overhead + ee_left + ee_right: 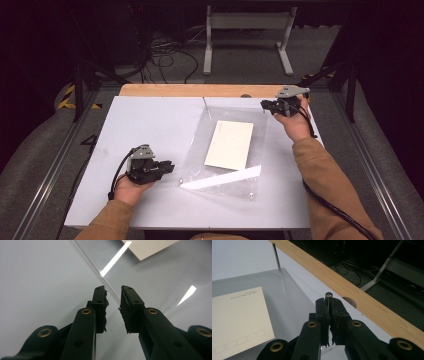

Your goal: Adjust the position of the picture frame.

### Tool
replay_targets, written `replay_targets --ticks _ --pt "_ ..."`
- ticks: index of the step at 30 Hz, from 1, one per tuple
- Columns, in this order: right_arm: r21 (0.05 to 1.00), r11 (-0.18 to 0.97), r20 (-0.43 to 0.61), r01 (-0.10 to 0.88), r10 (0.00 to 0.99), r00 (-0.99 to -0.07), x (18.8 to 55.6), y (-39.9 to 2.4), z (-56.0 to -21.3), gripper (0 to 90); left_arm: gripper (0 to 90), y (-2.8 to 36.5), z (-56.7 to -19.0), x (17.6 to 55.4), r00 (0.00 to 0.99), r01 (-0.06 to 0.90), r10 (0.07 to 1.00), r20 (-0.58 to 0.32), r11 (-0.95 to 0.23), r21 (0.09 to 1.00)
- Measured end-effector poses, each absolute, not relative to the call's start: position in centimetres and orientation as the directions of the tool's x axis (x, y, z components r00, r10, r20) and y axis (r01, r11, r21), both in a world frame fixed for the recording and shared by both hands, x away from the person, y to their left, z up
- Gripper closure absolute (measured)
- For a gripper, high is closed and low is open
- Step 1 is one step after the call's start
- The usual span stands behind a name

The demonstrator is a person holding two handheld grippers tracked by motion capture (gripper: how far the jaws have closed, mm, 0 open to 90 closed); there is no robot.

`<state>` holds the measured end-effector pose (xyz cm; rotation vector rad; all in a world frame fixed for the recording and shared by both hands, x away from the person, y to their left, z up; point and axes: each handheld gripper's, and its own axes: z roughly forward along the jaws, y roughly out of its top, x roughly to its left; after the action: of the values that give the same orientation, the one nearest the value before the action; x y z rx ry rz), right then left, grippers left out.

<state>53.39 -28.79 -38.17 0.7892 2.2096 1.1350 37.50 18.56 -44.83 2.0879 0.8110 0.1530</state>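
Clear sheet (222,150) lies mid-bench over the card (230,145), one pin (276,257) standing in its far left corner. My right tongs (328,302) are clenched on a second pin at the far right corner; left tongs (113,298) released by the near left edge. Near corners look unpinned.

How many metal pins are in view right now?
2. The upright pin stands at the sheet's far left corner; the held pin is clamped in the right gripper. More may be hidden.
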Motion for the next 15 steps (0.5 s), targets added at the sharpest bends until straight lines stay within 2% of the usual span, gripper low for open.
replay_targets --ticks 15 --pt "0.79 0.497 -0.14 0.359 0.717 -0.683 57.3 -25.9 -41.7 84.9 73.8 18.1 -45.5 37.6 0.776 0.517 0.596 -0.207 -0.413 0.749"
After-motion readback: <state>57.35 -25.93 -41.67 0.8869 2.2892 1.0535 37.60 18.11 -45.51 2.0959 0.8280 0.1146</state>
